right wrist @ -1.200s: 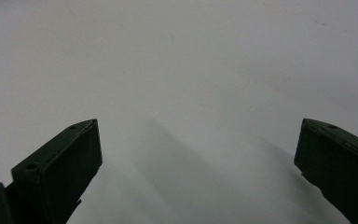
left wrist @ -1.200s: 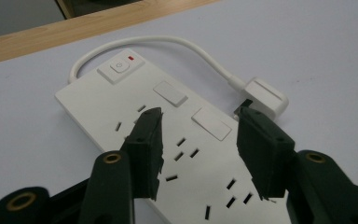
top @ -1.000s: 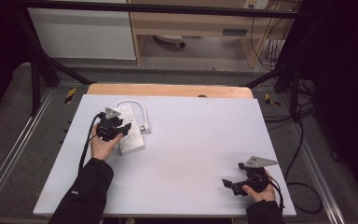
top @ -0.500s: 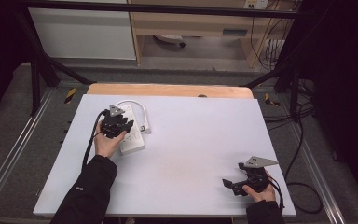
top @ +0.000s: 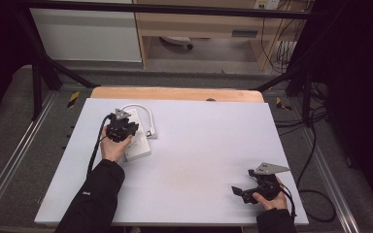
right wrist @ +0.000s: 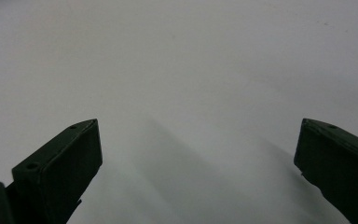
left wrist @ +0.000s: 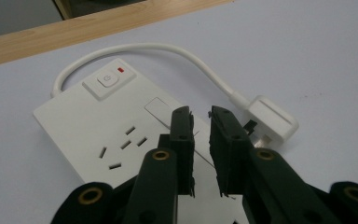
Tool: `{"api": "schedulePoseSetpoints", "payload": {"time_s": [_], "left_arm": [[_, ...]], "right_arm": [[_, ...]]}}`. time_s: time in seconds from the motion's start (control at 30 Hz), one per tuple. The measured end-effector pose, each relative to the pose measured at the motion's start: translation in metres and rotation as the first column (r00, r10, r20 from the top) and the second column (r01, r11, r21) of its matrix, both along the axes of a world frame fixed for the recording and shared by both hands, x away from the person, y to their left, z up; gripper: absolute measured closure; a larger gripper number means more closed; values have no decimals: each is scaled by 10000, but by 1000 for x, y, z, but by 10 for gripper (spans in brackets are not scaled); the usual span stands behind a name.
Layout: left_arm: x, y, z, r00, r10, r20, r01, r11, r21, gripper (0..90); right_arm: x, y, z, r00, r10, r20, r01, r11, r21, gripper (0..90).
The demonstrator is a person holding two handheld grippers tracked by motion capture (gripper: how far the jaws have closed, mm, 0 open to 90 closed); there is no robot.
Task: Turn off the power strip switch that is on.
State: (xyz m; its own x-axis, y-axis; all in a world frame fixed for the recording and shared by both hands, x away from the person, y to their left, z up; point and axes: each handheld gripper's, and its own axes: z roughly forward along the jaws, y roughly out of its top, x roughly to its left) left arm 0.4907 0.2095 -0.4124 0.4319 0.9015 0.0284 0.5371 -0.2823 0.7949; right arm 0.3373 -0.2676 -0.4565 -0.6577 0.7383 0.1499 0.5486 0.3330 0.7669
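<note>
White flat plastic power strip (left wrist: 116, 135) with a square switch and red lamp at its far end: lying flat on the pale table sheet (top: 204, 160), left of centre in the high view, long axis running from lower right to upper left of that picture. Directly under and ahead of the left gripper (left wrist: 200, 116) in the left gripper view, socket slots at lower left of the jaws, blank raised cover just beyond their tips. Short white cable (left wrist: 168, 49) arching from the switch end round to the chunky white plug (left wrist: 272, 119), resting on the sheet just right of the jaw tips, touching neither.

Left jaws just now closing, down to a narrow slot with nothing pinched between them; pads apart, hovering over the strip's top face. Probably lining up for the plug or a press on the strip, so a small shift rightward in that view needed.

Right gripper (top: 245, 190) well apart at lower right of the high view, jaws spread wide over bare sheet, holding nothing. Left hand (top: 114, 145) far nearer.
</note>
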Motion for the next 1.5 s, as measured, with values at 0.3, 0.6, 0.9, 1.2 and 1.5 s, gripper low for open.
{"api": "schedulePoseSetpoints", "payload": {"time_s": [0.3,0.6,0.9,1.2,1.5], "left_arm": [[7,-1,-3,10000,23,-61,-23,10000,7,851],[13,-4,-3,10000,-7,-24,7,10000,38,891],[19,-3,-7,9999,150,36,-151,9995,274,895],[24,-2,-12,9996,256,81,-259,9991,331,895],[27,-2,-16,9995,317,41,-318,9987,393,896]], "right_arm": [[0,0,0,10000,2,6,-2,10000,12,13],[0,0,0,10000,21,36,-21,10000,17,13],[0,0,0,10000,14,40,-15,10000,62,13],[0,0,0,10000,12,29,-12,10000,34,13],[0,0,0,10000,21,42,-21,10000,53,13]]}}
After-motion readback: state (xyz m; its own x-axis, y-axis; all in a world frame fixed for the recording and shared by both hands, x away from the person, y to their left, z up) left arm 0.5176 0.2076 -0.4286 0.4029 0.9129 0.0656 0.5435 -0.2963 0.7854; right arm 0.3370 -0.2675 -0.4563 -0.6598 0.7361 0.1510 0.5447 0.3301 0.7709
